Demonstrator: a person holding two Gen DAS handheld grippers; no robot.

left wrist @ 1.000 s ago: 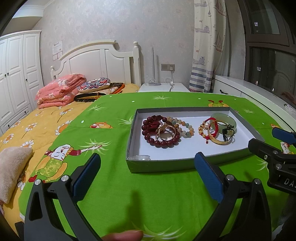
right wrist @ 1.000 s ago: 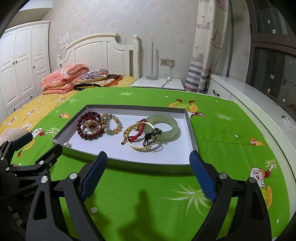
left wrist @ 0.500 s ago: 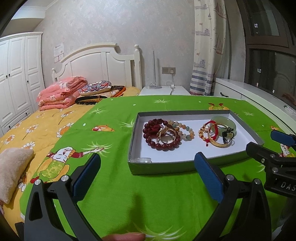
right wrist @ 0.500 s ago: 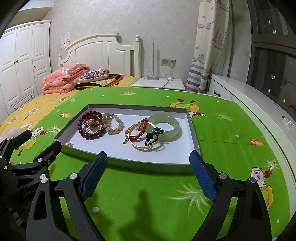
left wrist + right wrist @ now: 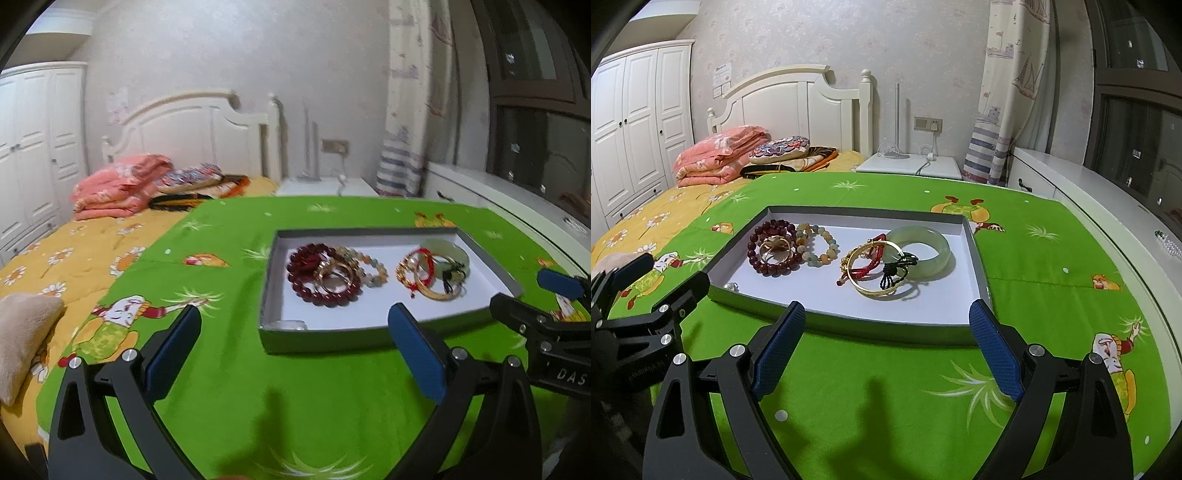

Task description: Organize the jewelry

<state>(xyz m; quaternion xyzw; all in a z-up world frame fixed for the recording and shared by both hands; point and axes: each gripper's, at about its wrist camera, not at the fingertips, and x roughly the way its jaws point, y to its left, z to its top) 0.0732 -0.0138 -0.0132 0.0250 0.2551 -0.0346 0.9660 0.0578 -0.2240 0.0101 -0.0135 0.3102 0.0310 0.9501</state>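
A shallow grey tray with a white floor lies flat on the green cartoon-print cover of a bed, and all the jewelry sits inside it. At the tray's left lies a dark red bead bracelet, with a gold ring-shaped piece resting within its loop. Touching it on the right is a bracelet of pale mixed-colour beads. Toward the right, a gold bangle overlaps a red cord bracelet and a black knotted cord; a pale green jade bangle lies just behind them, touching the cord. A small clear item sits in the near left corner; its kind cannot be made out.

The right gripper hovers above the cover just short of the tray's near wall, fingers spread wide, holding nothing. The left gripper is likewise spread wide and empty, near the tray's near left corner; the left wrist view is blurred.

Beyond the green cover lie a yellow flowered sheet, folded pink bedding, a white headboard and a white wardrobe.
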